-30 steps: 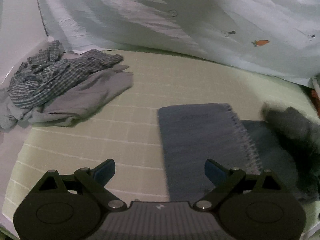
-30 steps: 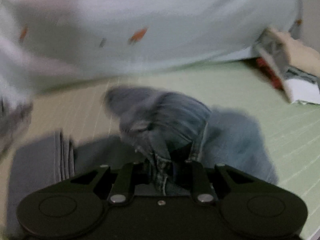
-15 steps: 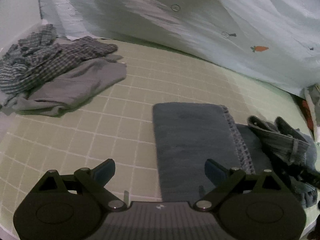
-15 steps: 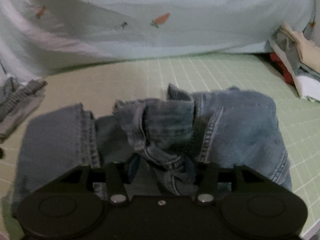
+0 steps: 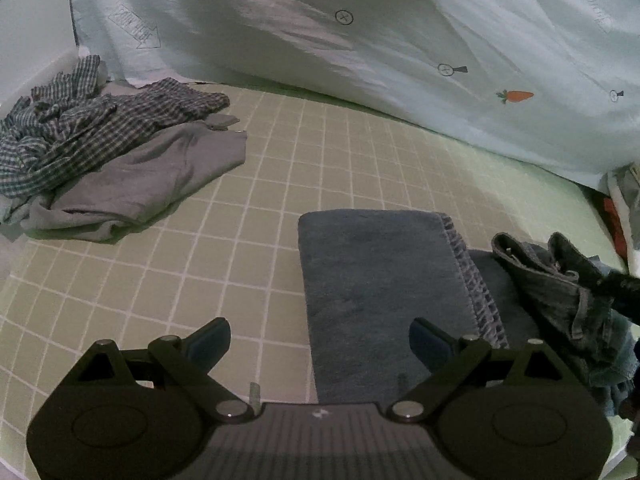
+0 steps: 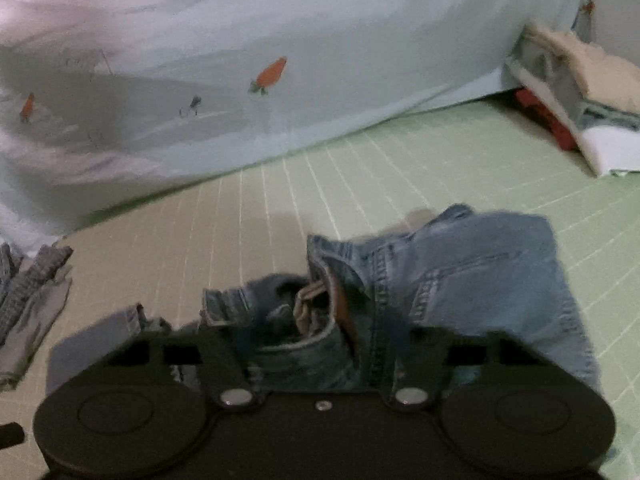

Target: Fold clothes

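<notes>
Left tool (image 5: 320,340) is seen with its blue pads spread wide apart and nothing caught between them, hung just over the green gridded mat (image 5: 280,152). Using the folded jeans (image 5: 380,280) as the landmark: the left pad is over bare mat just left of them, the right pad is over their near edge. A plaid shirt (image 5: 80,124) is piled on a grey garment (image 5: 152,176) well off to the far left of the jeans. A pale carrot-print sheet (image 5: 400,60) is hung behind them.

From the right wrist view, the right tool (image 6: 320,344) is being closed, with the bunched waistband of the jeans (image 6: 480,272) sat between its fingers; whether it's actually pinched can't be told, the tips are hidden in denim. A stack of folded clothes (image 6: 580,92) is parked far right of the jeans, by the sheet (image 6: 280,40).
</notes>
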Motion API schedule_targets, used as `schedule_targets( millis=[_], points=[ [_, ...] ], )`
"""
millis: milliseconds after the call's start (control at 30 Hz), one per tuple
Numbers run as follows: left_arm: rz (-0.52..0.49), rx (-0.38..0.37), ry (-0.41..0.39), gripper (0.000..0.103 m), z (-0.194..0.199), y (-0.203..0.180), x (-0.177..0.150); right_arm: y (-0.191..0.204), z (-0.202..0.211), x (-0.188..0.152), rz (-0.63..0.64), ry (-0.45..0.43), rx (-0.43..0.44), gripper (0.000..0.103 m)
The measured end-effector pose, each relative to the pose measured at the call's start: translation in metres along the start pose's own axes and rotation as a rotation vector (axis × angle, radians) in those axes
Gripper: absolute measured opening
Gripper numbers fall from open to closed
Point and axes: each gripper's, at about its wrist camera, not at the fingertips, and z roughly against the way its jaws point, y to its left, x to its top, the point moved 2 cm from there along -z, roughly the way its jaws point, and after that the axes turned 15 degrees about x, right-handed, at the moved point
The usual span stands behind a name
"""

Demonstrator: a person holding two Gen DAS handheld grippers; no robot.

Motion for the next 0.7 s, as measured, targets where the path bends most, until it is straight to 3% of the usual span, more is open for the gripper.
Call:
schedule_targets(
  millis=[33, 100, 200, 300, 467, 600, 700],
  points=[
    [0.002, -0.003, 0.0, 0.096, 0.0, 0.002, 0.0, 0.001, -0.005, -0.003, 0.005, 0.011, 0.013, 0.013],
    [0.01, -0.009, 0.001, 0.096, 0.0, 0.006, -0.001, 0.011, -0.003, -0.007, 0.056, 0.007, 0.028, 0.011],
    [0.024, -0.014, 0.011, 0.096, -0.002, 0.012, -0.002, 0.038, 0.013, -0.012, 0.143, -0.013, 0.116, 0.01],
    [0.037, -0.018, 0.027, 0.096, -0.004, 0.016, -0.003, 0.069, 0.018, -0.03, 0.244, 0.03, 0.183, 0.01],
    [0.022, -0.026, 0.066, 0.096, -0.012, 0.015, -0.007, 0.066, -0.016, -0.072, 0.242, 0.191, 0.171, 0.018],
    [0.022, -0.036, 0.109, 0.096, -0.022, 0.013, -0.01, 0.069, -0.01, -0.069, 0.228, 0.196, 0.18, 0.025],
    [0.026, -0.052, 0.144, 0.096, -0.031, 0.008, -0.012, 0.062, -0.006, -0.058, 0.138, 0.191, 0.216, 0.035]
  ],
)
